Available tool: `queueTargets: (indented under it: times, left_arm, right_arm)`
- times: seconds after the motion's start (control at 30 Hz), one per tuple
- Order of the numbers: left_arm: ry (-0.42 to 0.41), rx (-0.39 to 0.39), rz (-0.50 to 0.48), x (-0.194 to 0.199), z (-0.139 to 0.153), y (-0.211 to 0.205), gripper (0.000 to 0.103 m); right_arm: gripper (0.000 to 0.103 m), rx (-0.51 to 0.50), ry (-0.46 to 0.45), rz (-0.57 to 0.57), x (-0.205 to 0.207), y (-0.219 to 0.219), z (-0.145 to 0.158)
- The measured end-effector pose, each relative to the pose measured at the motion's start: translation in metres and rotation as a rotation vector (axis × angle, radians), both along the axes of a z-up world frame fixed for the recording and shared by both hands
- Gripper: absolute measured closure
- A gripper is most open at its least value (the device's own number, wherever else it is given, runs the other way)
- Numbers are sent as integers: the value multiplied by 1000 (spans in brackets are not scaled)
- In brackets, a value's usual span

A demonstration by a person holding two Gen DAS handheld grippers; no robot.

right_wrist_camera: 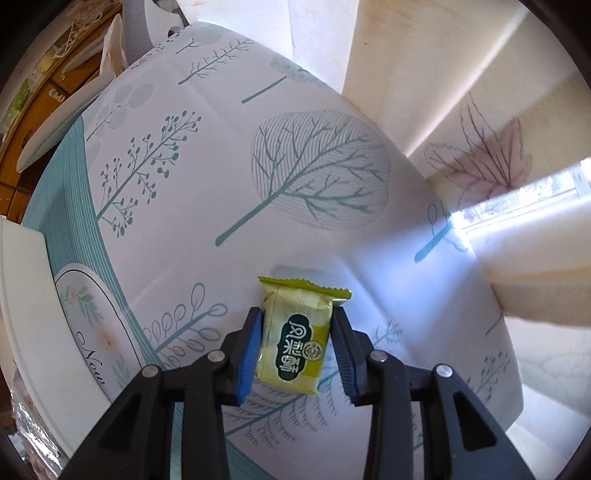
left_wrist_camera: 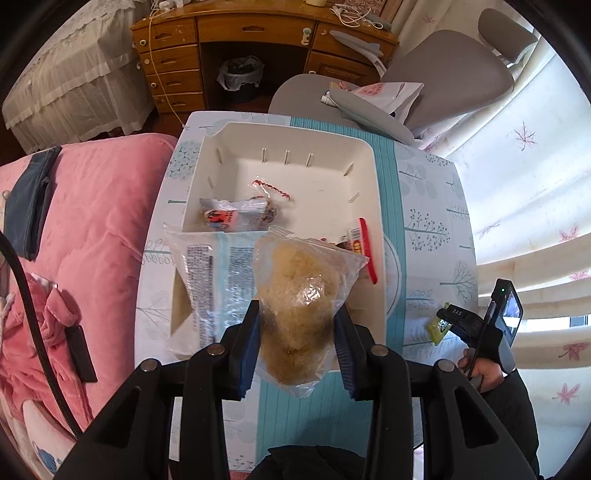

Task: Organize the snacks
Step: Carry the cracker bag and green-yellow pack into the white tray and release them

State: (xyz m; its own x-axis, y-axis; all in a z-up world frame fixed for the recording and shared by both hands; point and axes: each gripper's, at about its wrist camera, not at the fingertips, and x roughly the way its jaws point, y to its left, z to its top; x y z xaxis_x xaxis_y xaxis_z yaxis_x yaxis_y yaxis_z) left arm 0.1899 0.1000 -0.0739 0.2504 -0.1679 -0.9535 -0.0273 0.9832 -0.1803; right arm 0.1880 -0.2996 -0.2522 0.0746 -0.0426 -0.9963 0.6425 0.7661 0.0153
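Observation:
My left gripper (left_wrist_camera: 299,325) is shut on a clear bag of a tan crumbly snack (left_wrist_camera: 299,295) and holds it over the near edge of a white plastic bin (left_wrist_camera: 369,155). Inside the bin lie a red-and-white wrapped snack (left_wrist_camera: 229,216), a clear packet with blue print (left_wrist_camera: 210,280) and a red-edged packet (left_wrist_camera: 364,247). My right gripper (right_wrist_camera: 297,332) is shut on a small green pastry packet (right_wrist_camera: 295,332) just above the tablecloth; it also shows at the right of the left wrist view (left_wrist_camera: 439,326).
The table wears a white cloth with teal trees (right_wrist_camera: 317,166). A pink quilt (left_wrist_camera: 92,229) lies to the left. A grey chair (left_wrist_camera: 443,74) with a white bag stands behind the table, a wooden desk (left_wrist_camera: 240,33) beyond. Curtains (left_wrist_camera: 535,221) hang at right.

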Motion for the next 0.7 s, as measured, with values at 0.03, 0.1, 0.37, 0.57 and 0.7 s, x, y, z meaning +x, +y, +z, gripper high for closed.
queueTargets:
  times: [0.03, 0.1, 0.37, 0.57, 0.7]
  left_arm:
    - [0, -8, -11, 1, -1, 5, 67]
    - [3, -13, -26, 3, -4, 10, 67]
    - [11, -80, -101, 11, -22, 24, 67]
    - [17, -132, -122, 11, -36, 31, 67]
    - [11, -171, -118, 10, -40, 38, 67]
  right_arm:
    - [66, 6, 1, -11, -2, 6, 0]
    - [66, 30, -2, -42, -8, 12, -1]
    - [66, 146, -25, -134, -31, 49, 4]
    - [66, 208, -99, -105, -33, 81, 29]
    - [66, 227, -164, -57, -31, 93, 54]
